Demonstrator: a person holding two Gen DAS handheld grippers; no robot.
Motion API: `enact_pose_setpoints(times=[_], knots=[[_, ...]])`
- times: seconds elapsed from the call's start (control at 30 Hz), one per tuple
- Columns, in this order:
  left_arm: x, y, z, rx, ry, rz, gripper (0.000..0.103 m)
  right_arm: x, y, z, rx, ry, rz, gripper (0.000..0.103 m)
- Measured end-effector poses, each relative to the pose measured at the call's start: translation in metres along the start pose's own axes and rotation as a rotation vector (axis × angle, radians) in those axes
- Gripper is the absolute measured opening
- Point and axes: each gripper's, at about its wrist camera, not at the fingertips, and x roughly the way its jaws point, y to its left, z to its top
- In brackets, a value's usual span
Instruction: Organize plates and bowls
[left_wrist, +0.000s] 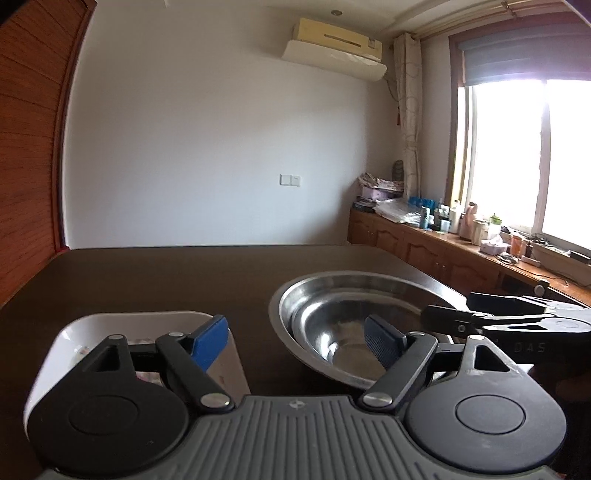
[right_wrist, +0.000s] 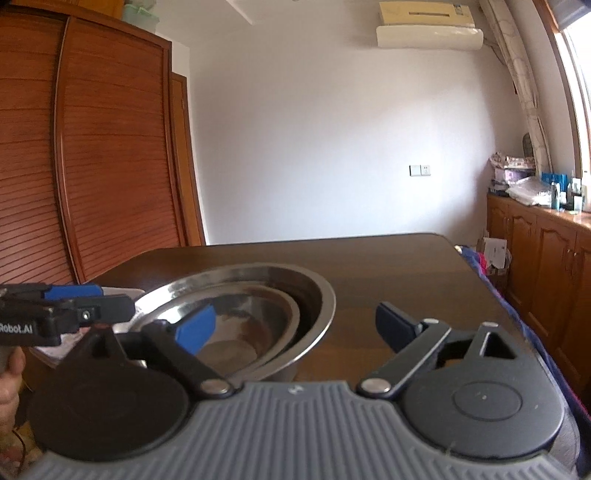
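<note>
Two nested steel bowls (left_wrist: 332, 314) sit on the dark table (left_wrist: 166, 280), the smaller one inside the larger. Left of them lies a white rectangular dish (left_wrist: 110, 325) with a printed pattern inside. My left gripper (left_wrist: 295, 343) is open: its left pad hangs over the dish, its right pad over the bowls, and nothing is held. In the right wrist view the steel bowls (right_wrist: 240, 306) are centre-left. My right gripper (right_wrist: 295, 328) is open and straddles their right rim, one pad over the bowl and one over the table (right_wrist: 388, 266). Each gripper shows in the other's view: right gripper (left_wrist: 450, 306), left gripper (right_wrist: 110, 299).
A wooden slatted wardrobe (right_wrist: 92, 166) stands behind the table on the left. A low wooden sideboard (left_wrist: 424, 247) crowded with bottles and papers runs under the window on the right. A hand (right_wrist: 7, 387) holds the left gripper's handle.
</note>
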Motion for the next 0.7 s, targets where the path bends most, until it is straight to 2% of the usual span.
enact_pose_setpoints(times=[0.17,0.27,0.5,0.7], knots=[[0.004,0.0,-0.003,0.0,0.027,-0.019,0.084,0.001,0.001,-0.007,0.006,0.011,0.004,0.093],[0.007,-0.003,-0.005,0.002,0.048,-0.029,0.077,0.002,-0.001,-0.008,0.019,0.017,0.012,0.093],[0.012,-0.005,-0.005,-0.001,0.073,-0.028,0.074,0.0,-0.002,-0.009,0.032,0.008,0.033,0.091],[0.016,-0.007,-0.004,0.002,0.083,-0.012,0.074,0.0,-0.002,-0.007,0.042,0.006,0.032,0.076]])
